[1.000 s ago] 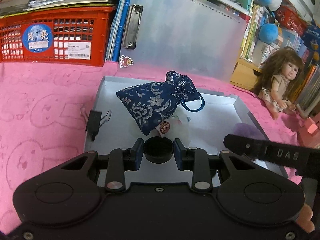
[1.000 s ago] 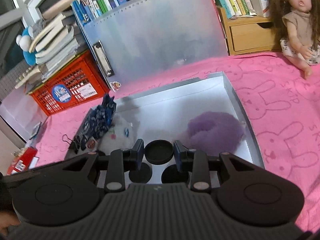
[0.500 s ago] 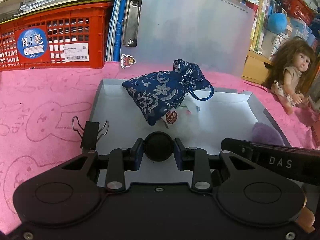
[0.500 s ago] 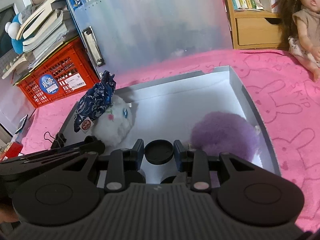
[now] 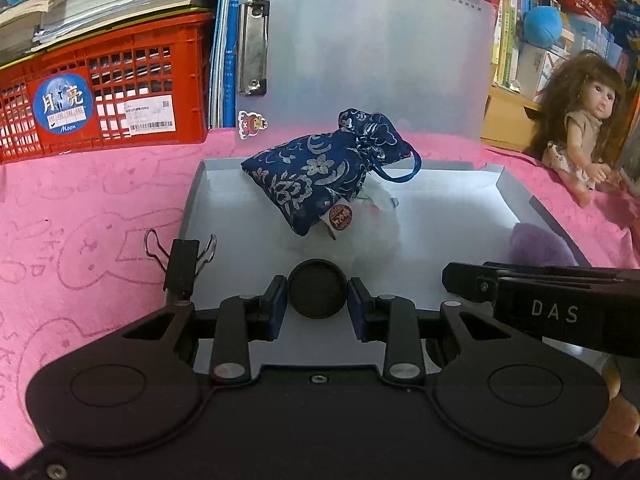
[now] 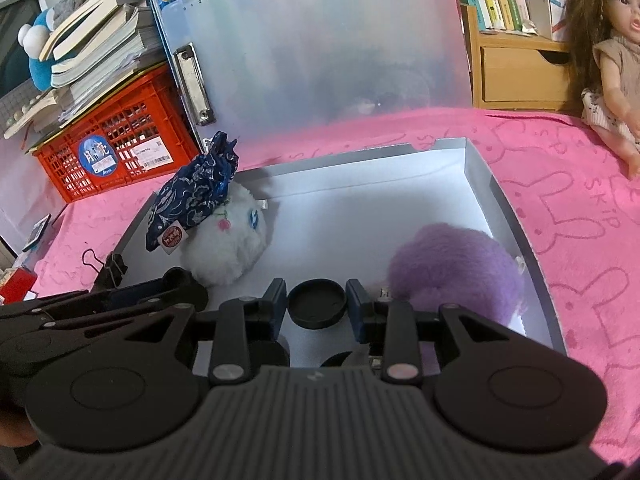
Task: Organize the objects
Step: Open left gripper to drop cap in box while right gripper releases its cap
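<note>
Grippers over shallow tray, each clenched on a small black cap.

Left gripper [image 5: 318, 304] grasps one cap [image 5: 317, 294]; right gripper [image 6: 317, 307] grasps another cap [image 6: 317, 303], both low over the tray's near end, the tools nearly side by side, so a sideways swing could knock them together and spill a cap. At 1 o'clock the purple pompom [image 6: 456, 268] crowds the tray's [image 6: 512, 216] right wall. At 11 o'clock the blue pouch [image 6: 192, 196] leans on a white plush ball [image 6: 230, 240]; a nudge likely tips it. Binder clip [image 5: 182, 264] grips the left rim. Open floor lies at 12 o'clock, bounded by the low far wall.
</note>
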The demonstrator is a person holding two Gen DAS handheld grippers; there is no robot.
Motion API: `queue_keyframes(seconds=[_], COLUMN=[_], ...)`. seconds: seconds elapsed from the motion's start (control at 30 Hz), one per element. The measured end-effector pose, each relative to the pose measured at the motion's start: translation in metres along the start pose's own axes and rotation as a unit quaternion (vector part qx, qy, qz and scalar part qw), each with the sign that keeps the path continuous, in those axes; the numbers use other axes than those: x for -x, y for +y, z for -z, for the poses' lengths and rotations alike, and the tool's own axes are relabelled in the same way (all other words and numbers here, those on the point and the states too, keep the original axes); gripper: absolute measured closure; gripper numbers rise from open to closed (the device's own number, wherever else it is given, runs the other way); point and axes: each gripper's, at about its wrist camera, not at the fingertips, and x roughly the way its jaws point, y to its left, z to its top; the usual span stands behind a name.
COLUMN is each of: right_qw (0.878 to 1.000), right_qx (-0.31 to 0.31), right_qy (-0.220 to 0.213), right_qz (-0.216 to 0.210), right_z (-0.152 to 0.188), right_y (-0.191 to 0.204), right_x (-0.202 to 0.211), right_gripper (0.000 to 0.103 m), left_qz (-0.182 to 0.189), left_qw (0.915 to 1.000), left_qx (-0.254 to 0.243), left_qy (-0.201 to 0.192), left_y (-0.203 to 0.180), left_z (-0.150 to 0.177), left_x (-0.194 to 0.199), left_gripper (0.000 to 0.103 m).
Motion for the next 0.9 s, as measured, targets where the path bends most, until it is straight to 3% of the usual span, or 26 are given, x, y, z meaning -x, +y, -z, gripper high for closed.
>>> queue_keyframes(seconds=[0.13,0.2,0.53,0.67,0.9], right_qw=[1.000,1.000,0.999,0.999,0.997], right_qx=[0.004,0.001,-0.003,-0.007,-0.003], right_qy=[-0.007,-0.011,-0.033,-0.051,-0.073], right_qz=[0.007,0.001,0.005,0.002,0.004], right_z=[0.002,0.002,0.000,-0.001,0.004], right_y=[0.002,0.003,0.000,-0.003,-0.007], right_x=[0.001,0.003,0.024,0.040,0.064], right_gripper=[0.048,0.038,0.025,0.015,0.011], left_qz=[0.004,0.002,0.010,0.017,0.017], left_qw=[1.0000,1.0000,0.9996,0.9991,0.9977], left_qx=[-0.001,0.003,0.008,0.001,-0.025], left_qy=[-0.001,-0.003,-0.024,-0.038,-0.061], left_y=[0.000,0.001,0.004,0.002,-0.008], left_z=[0.001,0.001,0.000,0.003,0.009], left_x=[0.002,0.004,0.028,0.042,0.068], left_gripper=[0.064,0.060,0.041,0.030,0.024])
